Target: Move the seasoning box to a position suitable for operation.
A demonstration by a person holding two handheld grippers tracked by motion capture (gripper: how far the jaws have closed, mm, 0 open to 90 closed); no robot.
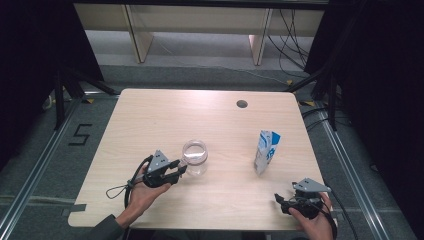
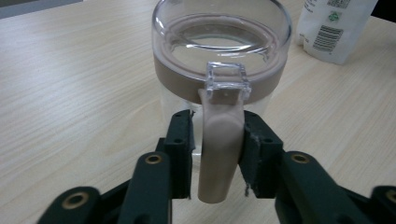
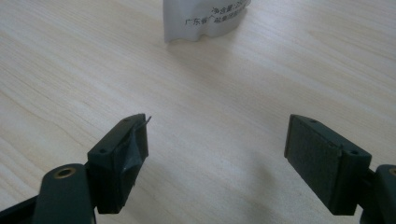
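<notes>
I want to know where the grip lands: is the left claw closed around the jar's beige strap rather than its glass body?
Yes. In the left gripper view the left claw has the jar's beige strap pinched between its pads.

I see a clear, glossy plastic jar (image 2: 219, 70) with a smooth, matt beige band and strap (image 2: 219, 154). My left gripper (image 2: 217, 149) is matt black plastic with brass-coloured rivets. The surface (image 1: 165, 120) looks like pale wood grain, the pouch (image 1: 266, 151) glossy white.
</notes>
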